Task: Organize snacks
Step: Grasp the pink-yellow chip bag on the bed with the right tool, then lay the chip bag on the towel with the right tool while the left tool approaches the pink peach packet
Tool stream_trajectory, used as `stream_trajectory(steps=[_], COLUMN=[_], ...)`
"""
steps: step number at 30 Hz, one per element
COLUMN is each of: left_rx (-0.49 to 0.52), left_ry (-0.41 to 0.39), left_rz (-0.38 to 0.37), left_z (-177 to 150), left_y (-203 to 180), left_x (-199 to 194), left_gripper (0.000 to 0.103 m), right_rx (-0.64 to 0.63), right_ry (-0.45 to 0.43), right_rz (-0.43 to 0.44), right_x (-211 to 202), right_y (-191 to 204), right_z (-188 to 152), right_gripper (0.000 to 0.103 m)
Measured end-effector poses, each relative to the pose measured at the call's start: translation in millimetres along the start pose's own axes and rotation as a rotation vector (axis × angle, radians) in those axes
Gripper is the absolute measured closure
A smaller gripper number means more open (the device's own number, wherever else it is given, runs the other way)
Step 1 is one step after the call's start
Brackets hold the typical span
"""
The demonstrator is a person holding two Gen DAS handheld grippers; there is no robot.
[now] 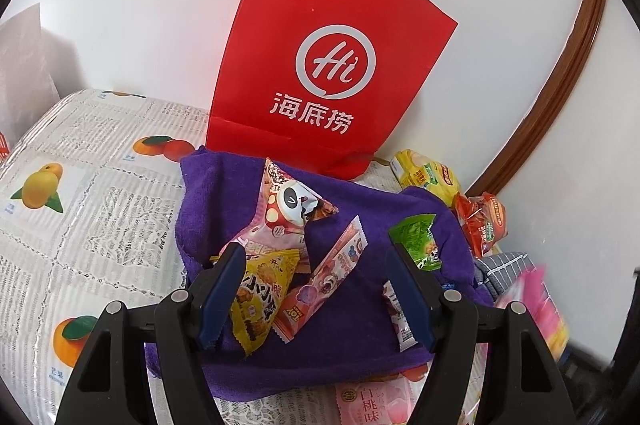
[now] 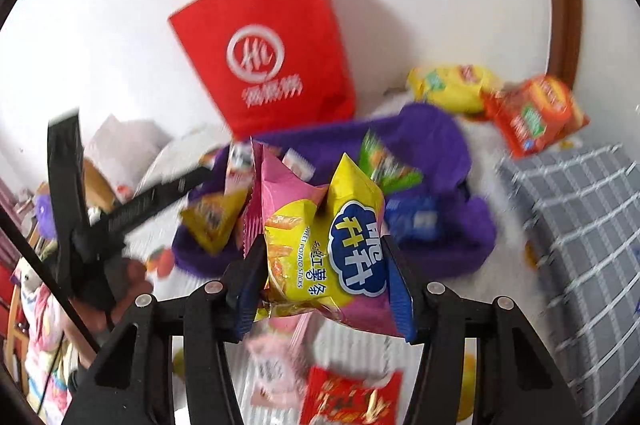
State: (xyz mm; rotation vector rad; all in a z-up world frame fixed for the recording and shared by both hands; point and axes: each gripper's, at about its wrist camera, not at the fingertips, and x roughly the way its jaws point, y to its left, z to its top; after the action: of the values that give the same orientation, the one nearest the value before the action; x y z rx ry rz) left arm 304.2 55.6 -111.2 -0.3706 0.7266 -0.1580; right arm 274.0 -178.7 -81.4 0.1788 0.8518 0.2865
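My left gripper [image 1: 314,253] hangs open over a purple cloth [image 1: 348,325] that carries several small snack packets: a pink panda one [image 1: 288,205], a yellow one [image 1: 260,301], a pink strip [image 1: 332,273] and a green one [image 1: 418,241]. None of them is pinched between its fingers. My right gripper [image 2: 324,245] is shut on a yellow and pink sweet potato sticks packet [image 2: 320,265], held up above the purple cloth [image 2: 440,145]. The right wrist view is blurred.
A red paper bag [image 1: 320,65] stands upright against the white wall behind the cloth. Yellow [image 1: 428,175] and red [image 1: 482,221] packs lie at the right, by a grey checked cloth [image 2: 580,225]. A peach packet [image 1: 372,401] and a red packet [image 2: 352,401] lie near the front edge.
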Motion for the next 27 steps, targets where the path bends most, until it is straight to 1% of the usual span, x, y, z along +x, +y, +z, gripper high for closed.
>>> stream_trajectory(steps=[4,7,9,11,16,19,21,23,25,27], left_rx=[0.007,0.012,0.007,0.002,-0.008,-0.005,0.009,0.040,0.076,0.100], left_ry=[-0.008,-0.009,-0.006,0.002,-0.001,0.003,0.004,-0.007,-0.007,-0.003], left_rz=[0.010,0.023,0.028,0.032,0.031,0.021,0.019,0.021,0.041,0.038], left_z=[-0.2,-0.6,-1.0,-1.3,-2.0,-3.6,-5.2,-7.4,-9.4,-11.1], left_y=[0.5,2.1,3.9,6.3,7.0,3.9,0.1,-6.3,-13.9,-20.4], left_x=[-0.8,0.2,2.4,5.5,5.9,6.5,6.7,5.8,6.5,5.5], left_gripper=[0.032,0.032,0.032,0.032,0.032,0.032,0.033,0.033,0.032,0.032], right_rx=[0.009,0.008,0.016,0.023,0.065,0.063,0.062,0.076,0.087,0.088], right_ry=[-0.051,-0.077,-0.086,-0.089,-0.052,-0.046,-0.041,-0.037,-0.031,-0.030], right_rz=[0.014,-0.008,-0.005,0.013,0.043,0.029,0.007,0.014,0.028,0.011], right_x=[4.0,15.6,27.2,38.0,64.1,69.4,72.5,74.2,76.6,80.2], right_y=[-7.1,-13.9,-22.5,-31.1,-51.5,-55.4,-57.4,-60.7,-63.7,-65.8], right_z=[26.2,41.3,48.3,49.5,38.4,33.2,32.5,31.8,31.3,30.6], right_gripper=[0.049,0.049,0.049,0.049,0.049,0.049,0.049,0.049,0.049,0.049])
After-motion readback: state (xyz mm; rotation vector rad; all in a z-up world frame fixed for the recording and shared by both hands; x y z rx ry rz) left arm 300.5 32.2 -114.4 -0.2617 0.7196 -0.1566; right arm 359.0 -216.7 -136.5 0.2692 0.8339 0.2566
